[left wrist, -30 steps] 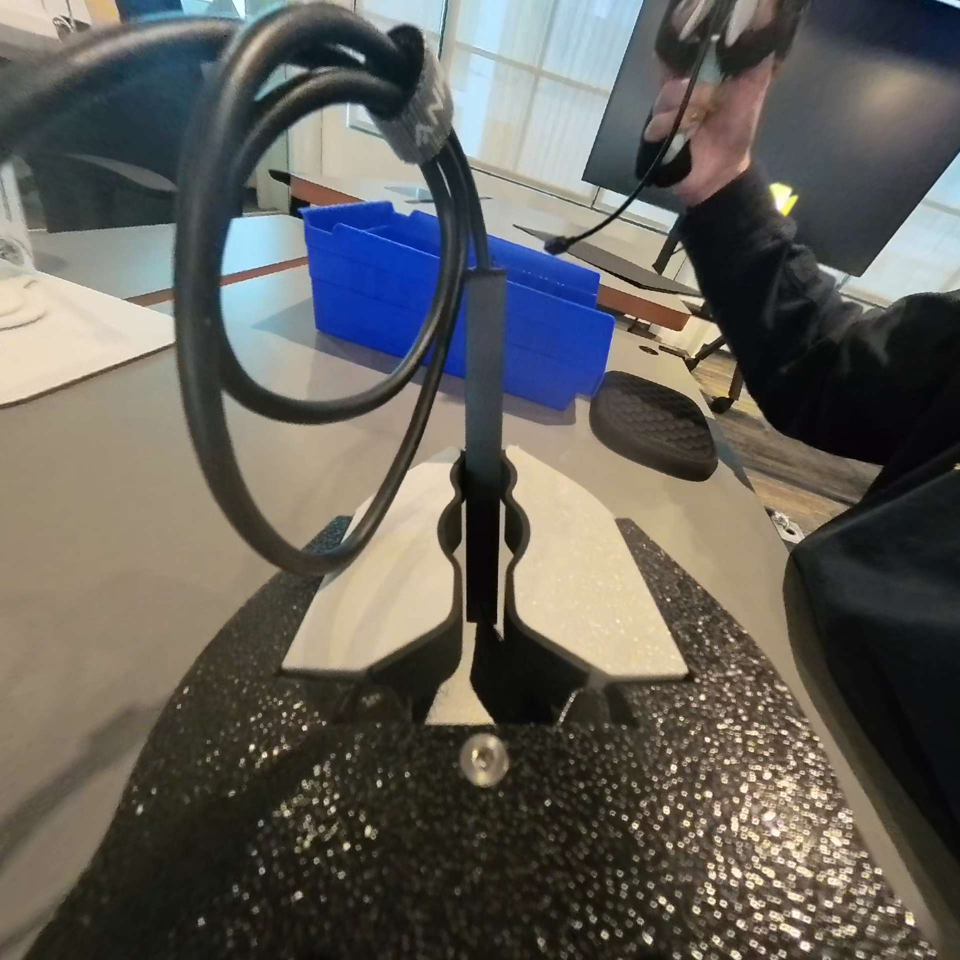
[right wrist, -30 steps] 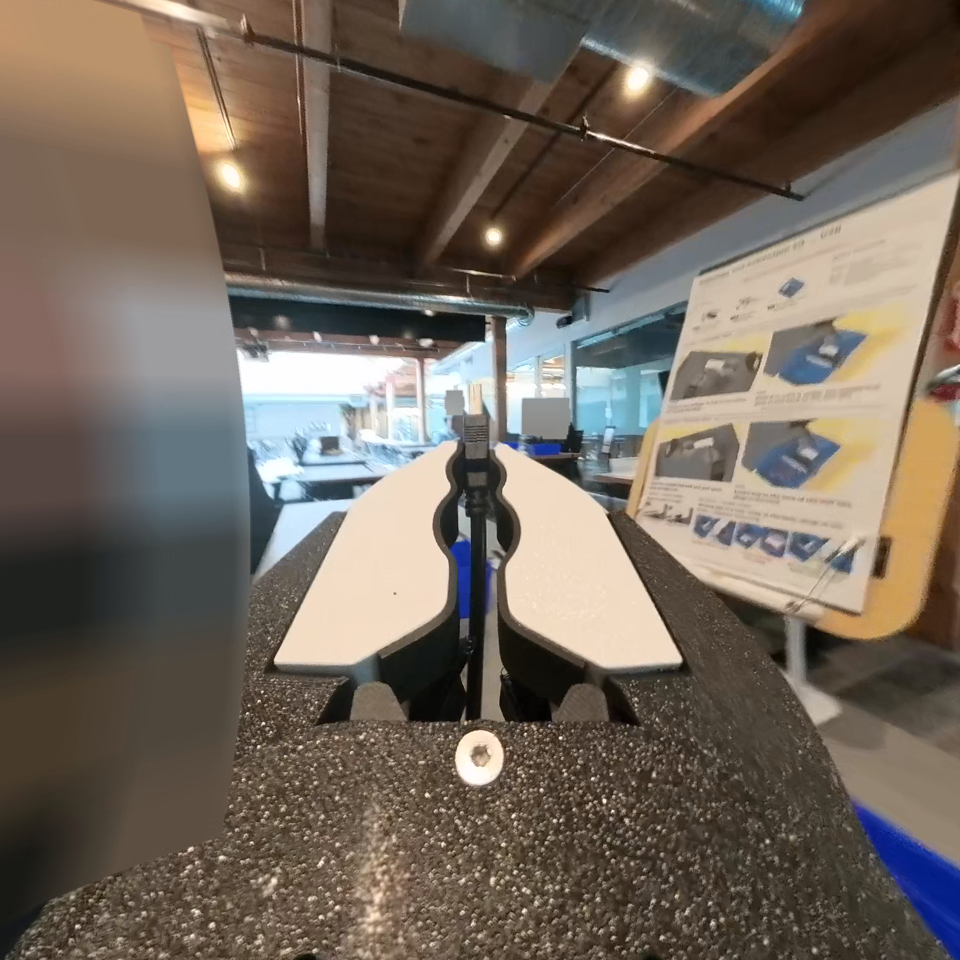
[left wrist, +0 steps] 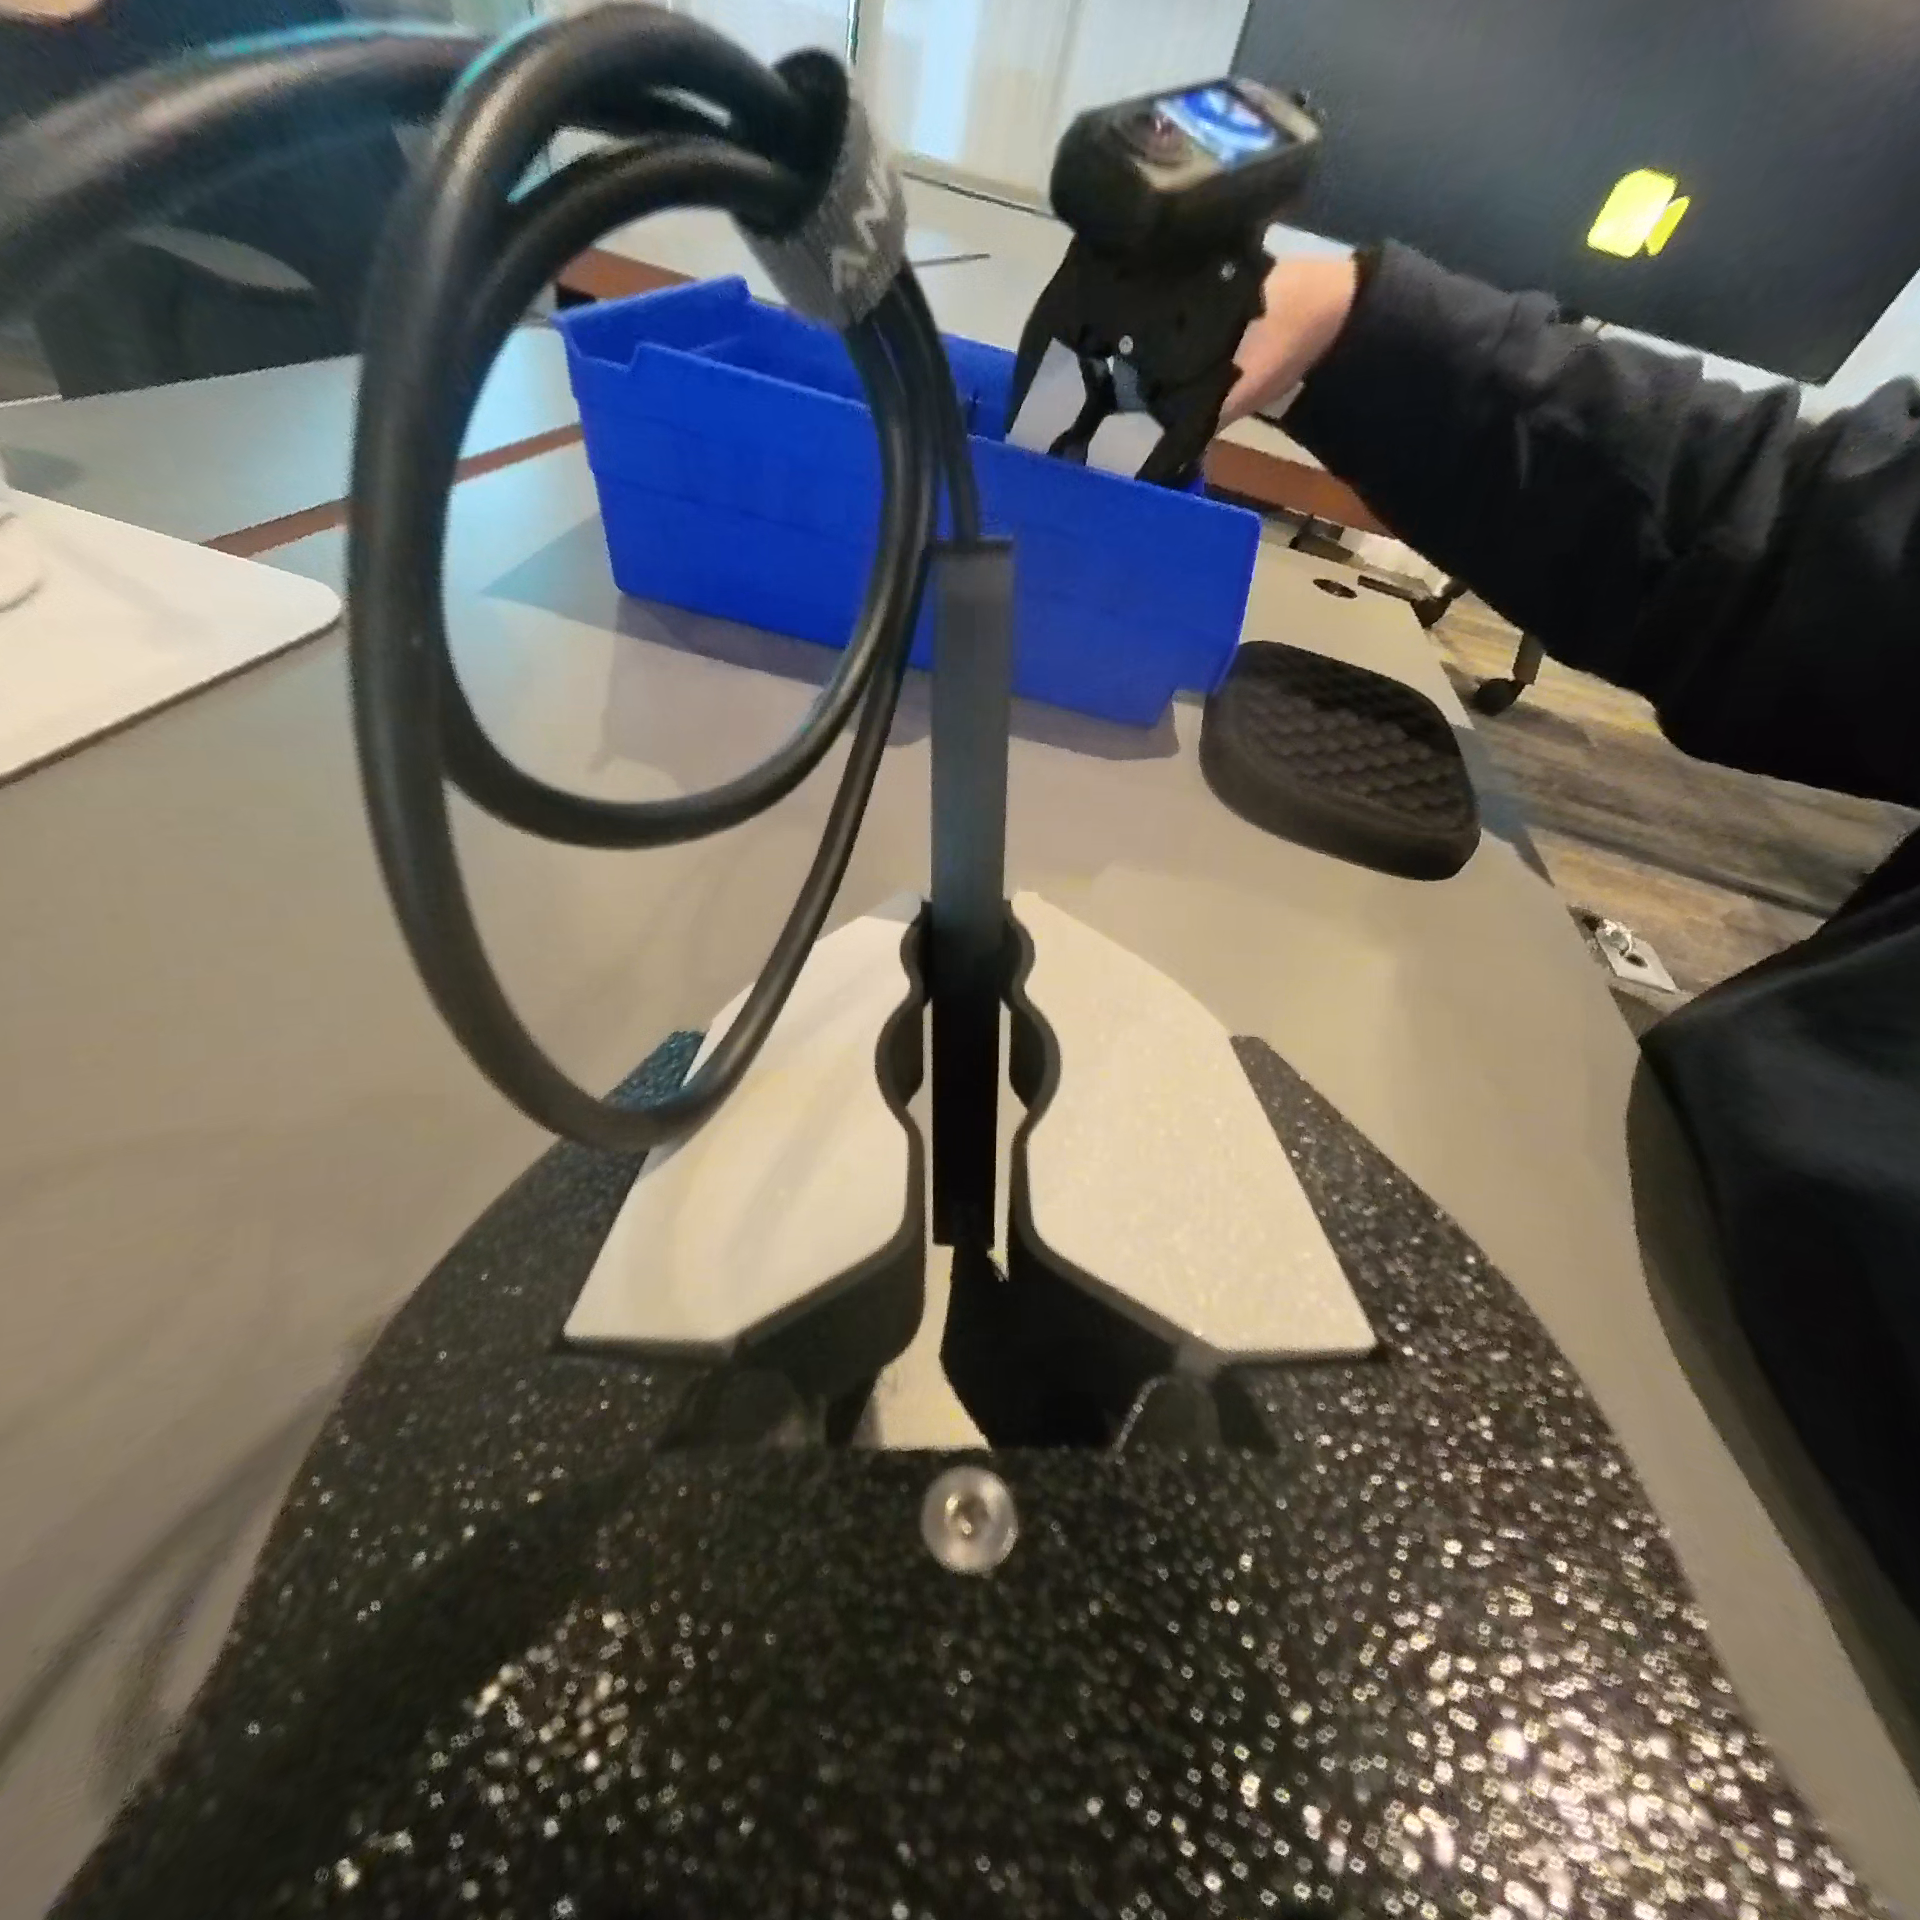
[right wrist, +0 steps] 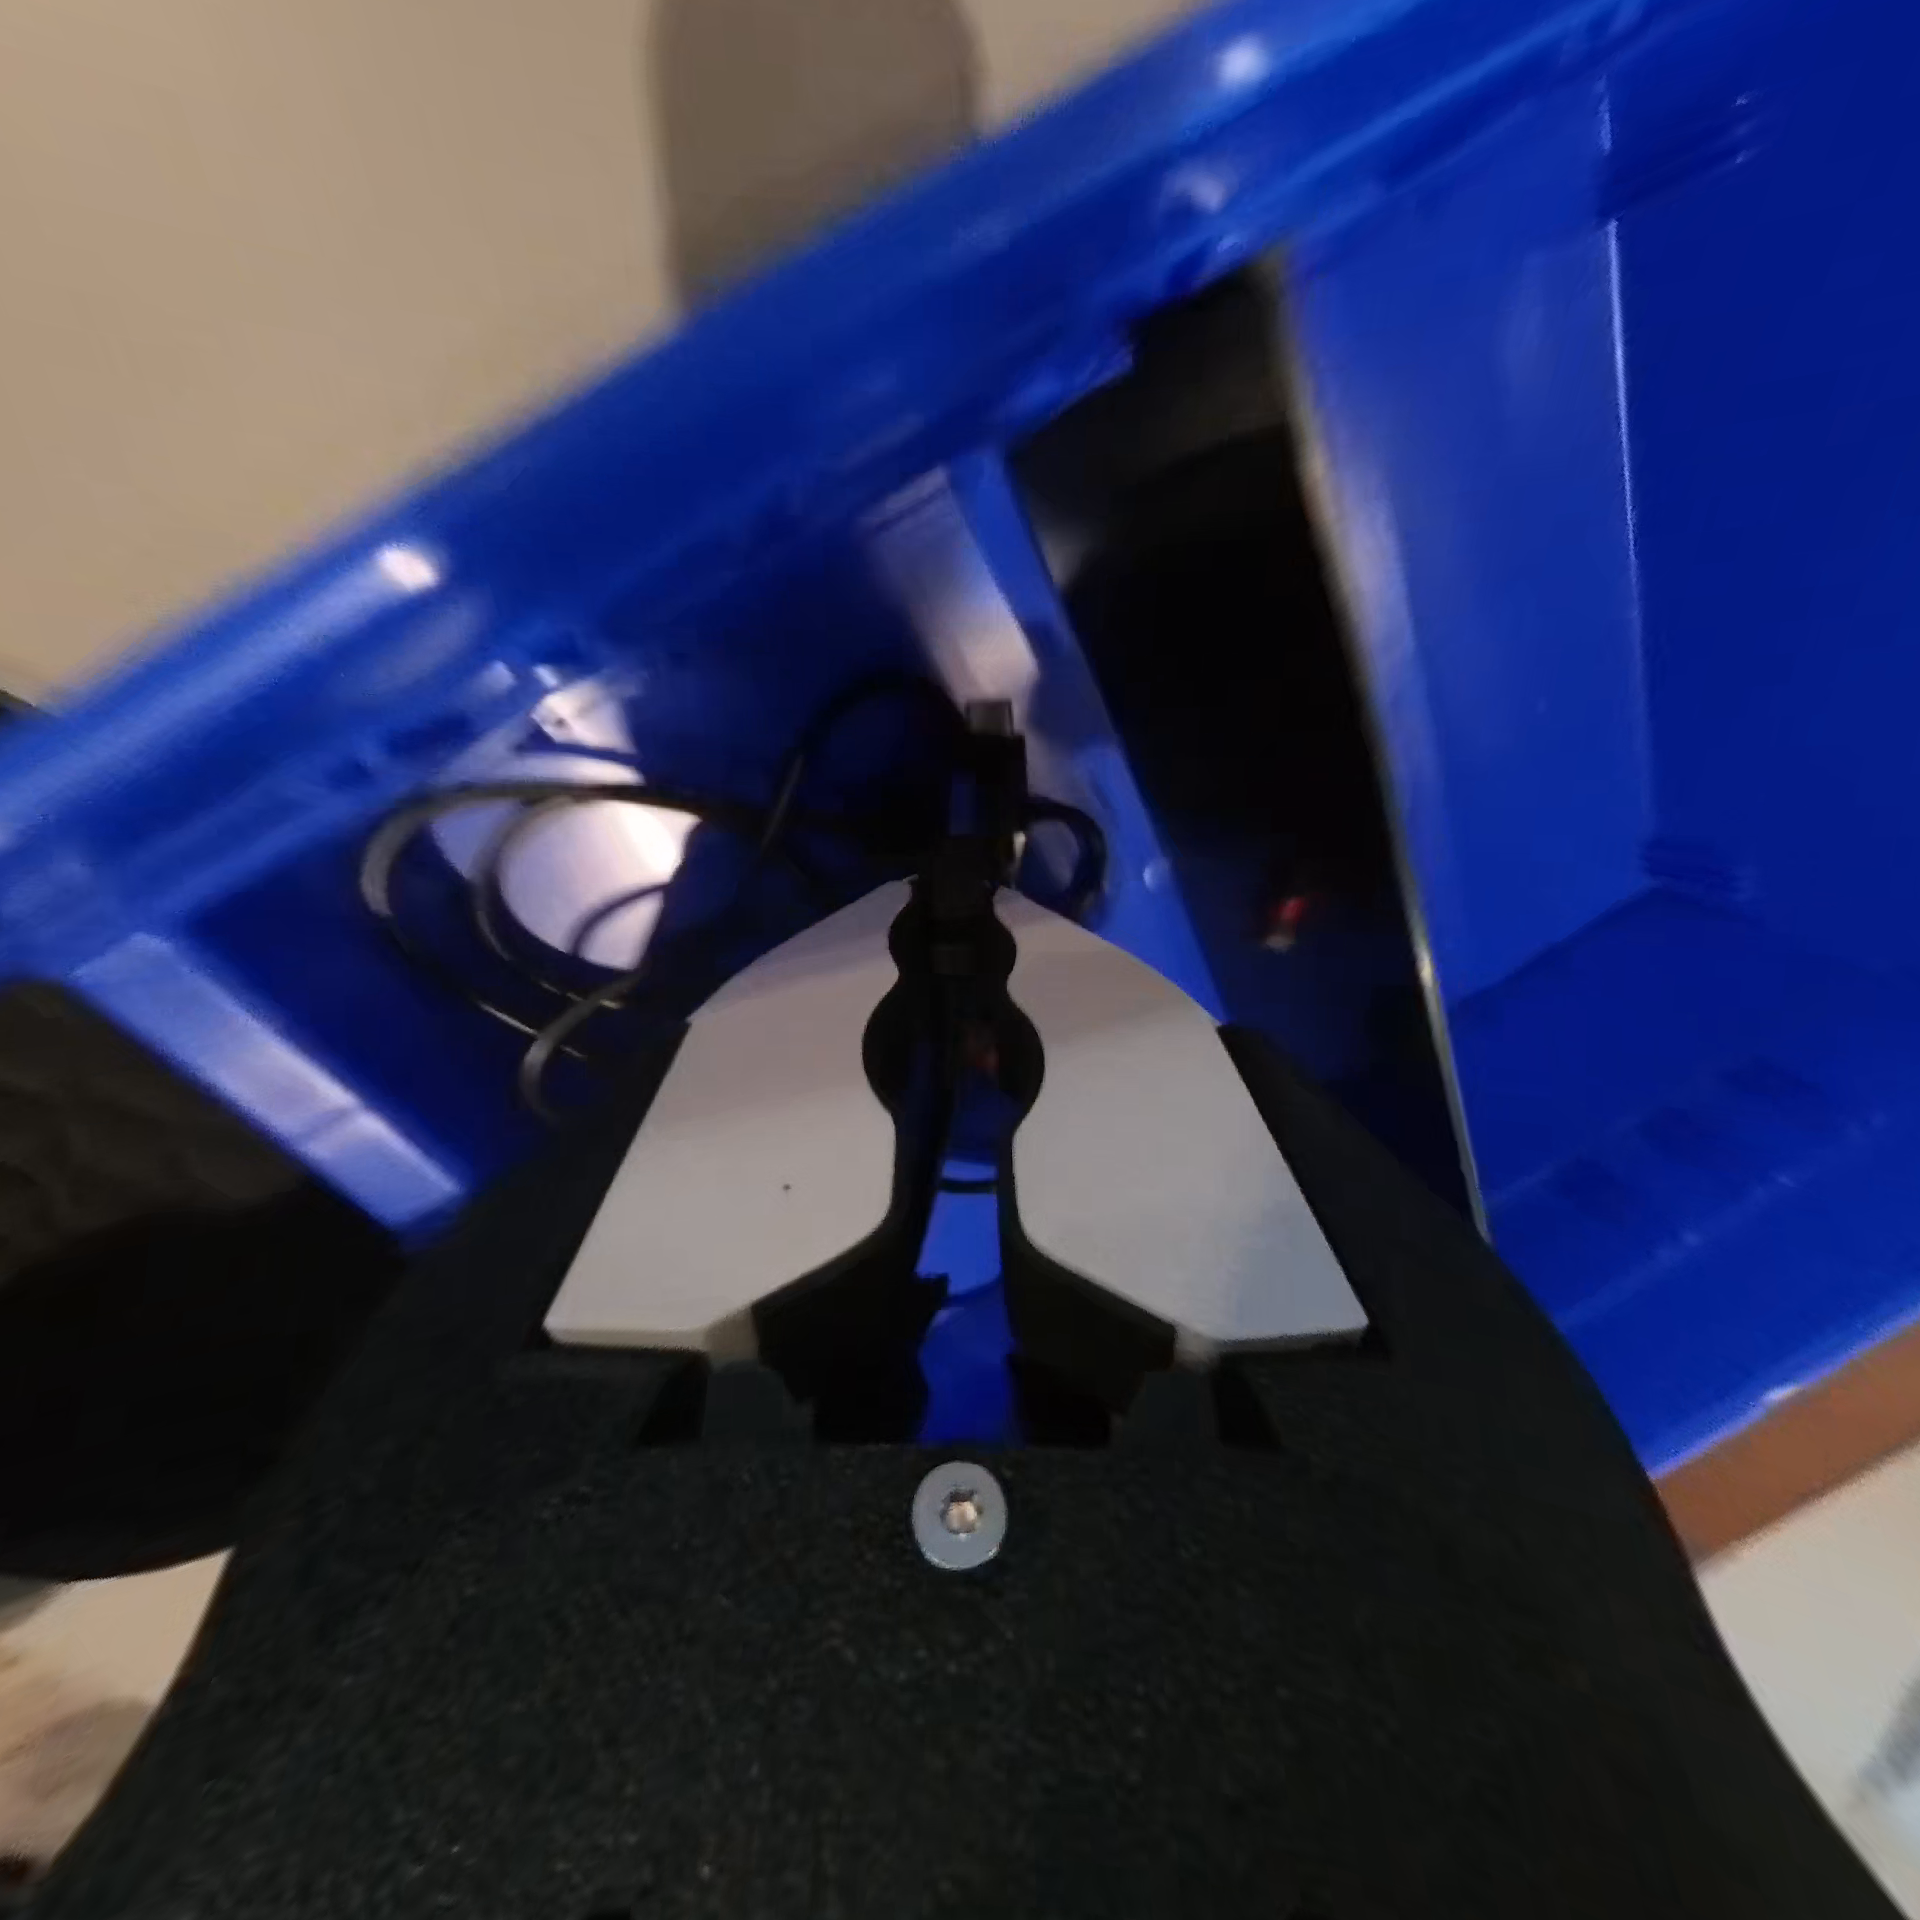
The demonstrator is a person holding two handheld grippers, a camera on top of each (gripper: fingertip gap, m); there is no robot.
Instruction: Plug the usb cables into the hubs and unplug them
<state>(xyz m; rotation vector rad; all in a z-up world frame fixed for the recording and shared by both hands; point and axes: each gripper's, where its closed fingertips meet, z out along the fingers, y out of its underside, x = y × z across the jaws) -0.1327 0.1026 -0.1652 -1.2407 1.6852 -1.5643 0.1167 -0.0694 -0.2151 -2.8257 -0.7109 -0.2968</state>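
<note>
While the left tool [left wrist: 966, 940] clamps the hub [left wrist: 970, 727] upright, the right tool [right wrist: 954, 914] pinches the cable plug [right wrist: 987, 769] over the blue bin [right wrist: 1714, 727].

Office workspace, grey desk [left wrist: 260, 935], large dark monitor [left wrist: 1558, 156], black wrist rest [left wrist: 1340, 758], blue parts bin [left wrist: 1039, 582]

Left wrist cam is sitting low over the grey table [left wrist: 208, 935], looking forward and slightly down, with the blue bin [left wrist: 1091, 582] at mid-distance. Right wrist cam is pointing steeply down into that same blue bin [right wrist: 1714, 727], very close and rolled. Both are sharing the bin; left cam is also catching the right gripper [left wrist: 1122, 426] above it.
</note>
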